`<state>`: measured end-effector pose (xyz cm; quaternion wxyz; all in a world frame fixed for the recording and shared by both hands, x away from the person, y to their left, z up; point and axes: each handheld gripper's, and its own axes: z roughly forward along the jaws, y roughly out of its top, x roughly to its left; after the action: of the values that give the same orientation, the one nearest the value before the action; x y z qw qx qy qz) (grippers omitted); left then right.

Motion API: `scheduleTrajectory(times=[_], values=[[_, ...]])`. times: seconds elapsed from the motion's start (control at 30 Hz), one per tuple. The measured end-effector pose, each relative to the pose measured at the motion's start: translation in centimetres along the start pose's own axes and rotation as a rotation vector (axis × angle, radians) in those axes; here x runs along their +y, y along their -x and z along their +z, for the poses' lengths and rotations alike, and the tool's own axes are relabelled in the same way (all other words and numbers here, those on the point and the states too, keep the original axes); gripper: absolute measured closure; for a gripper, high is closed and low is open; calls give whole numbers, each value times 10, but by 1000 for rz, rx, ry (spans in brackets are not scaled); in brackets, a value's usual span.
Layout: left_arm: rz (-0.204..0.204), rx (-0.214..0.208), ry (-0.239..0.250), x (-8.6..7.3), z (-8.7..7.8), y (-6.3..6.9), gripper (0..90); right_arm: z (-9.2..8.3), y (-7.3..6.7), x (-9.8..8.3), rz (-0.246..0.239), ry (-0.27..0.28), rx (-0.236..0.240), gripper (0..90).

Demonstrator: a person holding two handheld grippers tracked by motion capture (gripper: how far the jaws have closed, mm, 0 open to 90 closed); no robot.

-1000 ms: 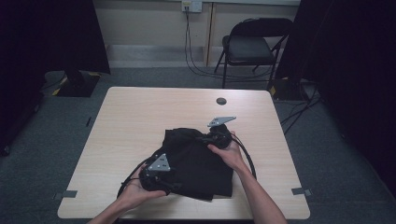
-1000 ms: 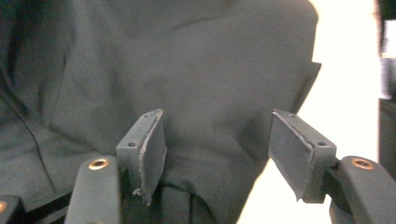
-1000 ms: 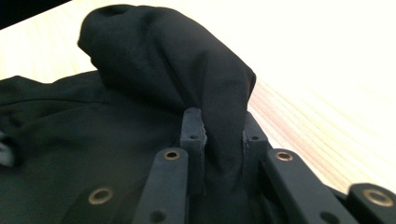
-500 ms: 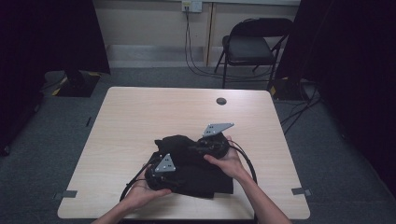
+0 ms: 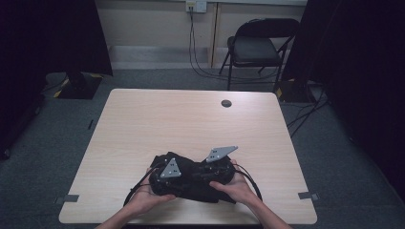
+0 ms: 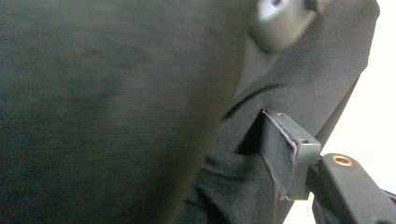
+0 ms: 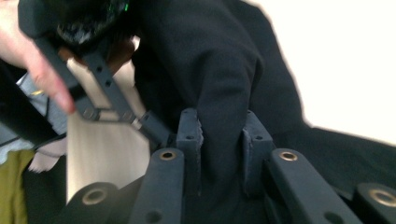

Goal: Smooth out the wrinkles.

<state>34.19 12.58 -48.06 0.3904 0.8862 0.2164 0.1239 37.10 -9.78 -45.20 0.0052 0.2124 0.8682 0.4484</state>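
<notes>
A black cloth (image 5: 195, 187) lies bunched at the table's front edge, between both hands. My left gripper (image 5: 184, 177) points right into it. In the left gripper view the cloth (image 6: 116, 107) drapes over the camera and hides one jaw; the other pad (image 6: 290, 154) lies against a fold. Its jaws have just been closing, with cloth between them. My right gripper (image 5: 199, 173) points left. Its pads (image 7: 189, 137) pinch an upright fold of the cloth (image 7: 224, 84), though its jaws have just been opening a little. The left gripper (image 7: 109, 109) shows close beyond that fold.
The wooden table (image 5: 181, 119) has a round cable hole (image 5: 226, 103) near its far edge. A black folding chair (image 5: 255, 47) stands behind the table. Cables (image 5: 196, 52) hang from a wall socket. Both grippers' cables loop by the table's front edge.
My right gripper has moved left and nearer to the left one, dragging the cloth along. The cloth, spread wider before, is now bunched into a small heap. The left hand kept its place.
</notes>
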Motion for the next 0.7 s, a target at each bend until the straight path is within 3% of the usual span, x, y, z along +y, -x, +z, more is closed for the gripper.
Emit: scheduleTrajectory(times=[0.07,0.23,0.3,0.47,0.53,0.6,0.7], values=[[25,18,6,-1,0,3,459,0,-1,-4,-4,-14,10,714],[17,16,24,-3,0,3,462,-3,-5,-10,14,-16,21,670],[45,28,19,-3,0,4,460,-7,-10,-16,15,-25,28,654],[38,20,16,-3,0,2,465,-7,-15,-29,17,-36,35,665],[37,25,21,-3,0,1,471,-4,-16,-34,11,-42,25,678],[36,24,28,-3,0,-2,484,0,-14,-37,-10,-35,-5,745],[6,24,47,-4,-4,-11,496,1,-7,-37,-9,-22,-29,763]])
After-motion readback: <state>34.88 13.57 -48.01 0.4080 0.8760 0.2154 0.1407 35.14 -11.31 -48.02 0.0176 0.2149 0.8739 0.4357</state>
